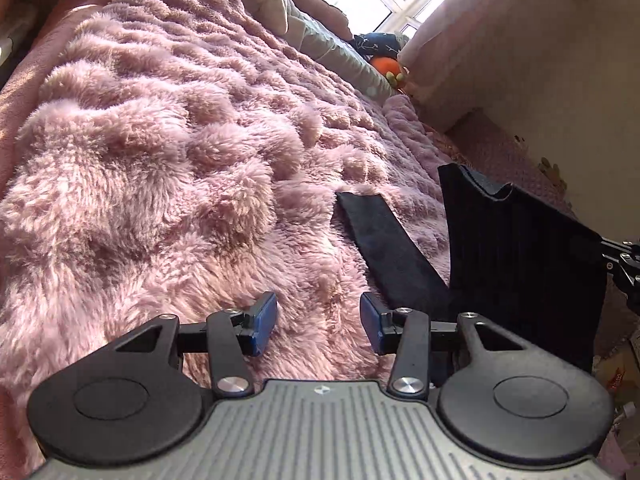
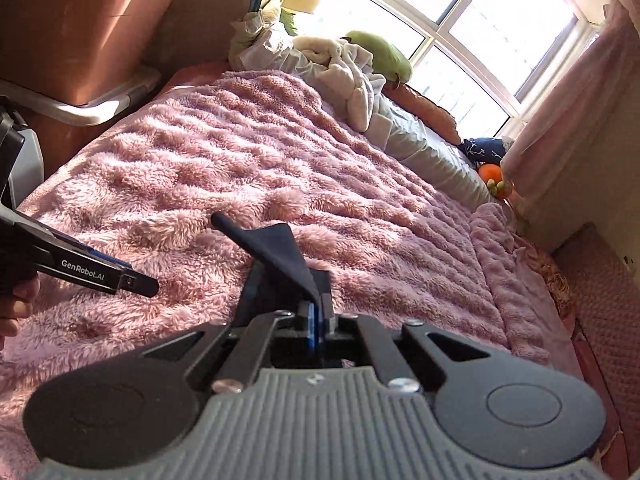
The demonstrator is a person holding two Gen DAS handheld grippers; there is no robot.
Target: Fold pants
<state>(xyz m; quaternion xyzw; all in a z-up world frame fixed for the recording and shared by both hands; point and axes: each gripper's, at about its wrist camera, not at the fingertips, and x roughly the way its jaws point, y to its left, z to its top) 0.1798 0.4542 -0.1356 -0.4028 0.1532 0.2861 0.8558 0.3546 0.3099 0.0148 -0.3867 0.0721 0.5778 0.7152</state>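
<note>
Two tools: left tool [image 1: 318, 328] apart, right tool [image 2: 316, 316] clamped on one pants [image 2: 280, 252].

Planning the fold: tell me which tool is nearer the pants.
Right. The right tool is shut on the pants; the left tool hangs open beside them over the pink blanket.

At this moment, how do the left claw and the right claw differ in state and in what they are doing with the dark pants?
The left claw is open, its blue pads apart and empty; the right claw is shut, pinching the dark navy fabric pants. The left claw hovers over the fluffy pink blanket beside the pants; the right claw lifts part of them off it. Both share black linkage arms and blue pads.
</note>
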